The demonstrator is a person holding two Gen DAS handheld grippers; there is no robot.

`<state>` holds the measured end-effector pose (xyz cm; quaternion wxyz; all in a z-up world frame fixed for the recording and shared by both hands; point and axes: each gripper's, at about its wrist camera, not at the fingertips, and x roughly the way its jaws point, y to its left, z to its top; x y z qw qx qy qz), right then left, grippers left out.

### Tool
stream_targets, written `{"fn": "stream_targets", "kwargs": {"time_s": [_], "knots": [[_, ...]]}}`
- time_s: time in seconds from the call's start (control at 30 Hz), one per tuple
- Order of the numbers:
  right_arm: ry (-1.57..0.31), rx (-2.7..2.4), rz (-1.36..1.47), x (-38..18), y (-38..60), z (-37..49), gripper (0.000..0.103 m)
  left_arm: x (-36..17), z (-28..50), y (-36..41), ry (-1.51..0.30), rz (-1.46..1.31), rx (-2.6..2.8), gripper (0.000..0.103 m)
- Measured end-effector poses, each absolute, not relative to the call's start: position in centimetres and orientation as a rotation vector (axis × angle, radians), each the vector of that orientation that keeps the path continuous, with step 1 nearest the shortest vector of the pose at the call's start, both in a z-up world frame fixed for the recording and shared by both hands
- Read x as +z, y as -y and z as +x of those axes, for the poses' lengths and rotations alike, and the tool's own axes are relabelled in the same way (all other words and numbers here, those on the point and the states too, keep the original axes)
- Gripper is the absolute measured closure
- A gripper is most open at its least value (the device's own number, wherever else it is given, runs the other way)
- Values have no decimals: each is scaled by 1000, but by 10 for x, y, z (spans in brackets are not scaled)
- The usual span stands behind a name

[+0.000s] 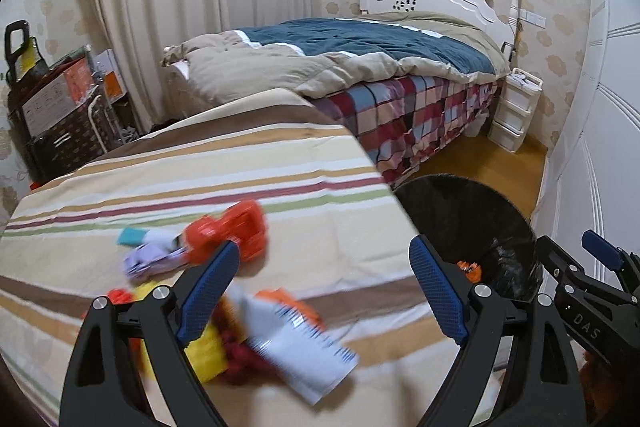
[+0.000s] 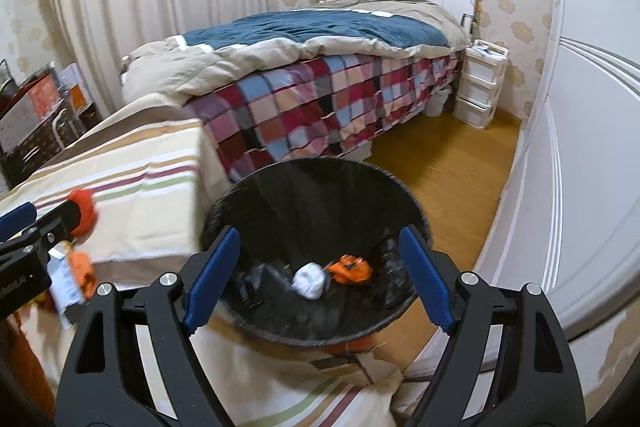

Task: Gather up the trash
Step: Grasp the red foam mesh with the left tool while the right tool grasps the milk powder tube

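Hanging over the black trash bin (image 2: 316, 211), the right tool (image 2: 320, 275) has its blue pads spread wide with nothing between them. Straight ahead at twelve o'clock from its tips, at the bottom of the bin, lie a crumpled white wad (image 2: 309, 279) and, just beside it at three o'clock, an orange wrapper (image 2: 351, 269); the two look close enough to touch, though blur hides the seam.

The left tool (image 1: 324, 287) is likewise spread and pinches nothing. It sits above the striped worktop (image 1: 200, 187), with a blurred white packet (image 1: 296, 343) lying between its arms at about six o'clock from the tips. At ten o'clock from the tips stands an orange toy vehicle (image 1: 228, 231), partly covered by the left pad, and a lilac toy car (image 1: 150, 261) lies just beside it at nine o'clock. A yellow piece (image 1: 208, 351) and a dark red lump (image 1: 240, 359) are half hidden behind the left arm; what they are cannot be told. A teal and white item (image 1: 144, 237) beyond the lilac car is too smeared to name.

From the left wrist view the bin appears at three o'clock, its near rim cut off by the tool, with only a sliver of orange showing inside. The right tool enters that view at the lower right edge, largely cropped.
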<state>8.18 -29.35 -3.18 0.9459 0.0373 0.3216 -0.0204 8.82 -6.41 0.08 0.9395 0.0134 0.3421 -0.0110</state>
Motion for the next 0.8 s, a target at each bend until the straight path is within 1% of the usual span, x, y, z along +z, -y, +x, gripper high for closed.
{"fn": "stream_targets", "kwargs": {"time_s": [0.23,0.43,0.8], "knots": [[-649,17,78,-27,267,54,23,8,55,29,-684,5,13,17],[-654,75,58,-26,241,46,23,8,32,-10,-673,-5,83,17],[-674,208,-29,-32,179,43,23,-20,21,-79,-729,-64,202,17]]}}
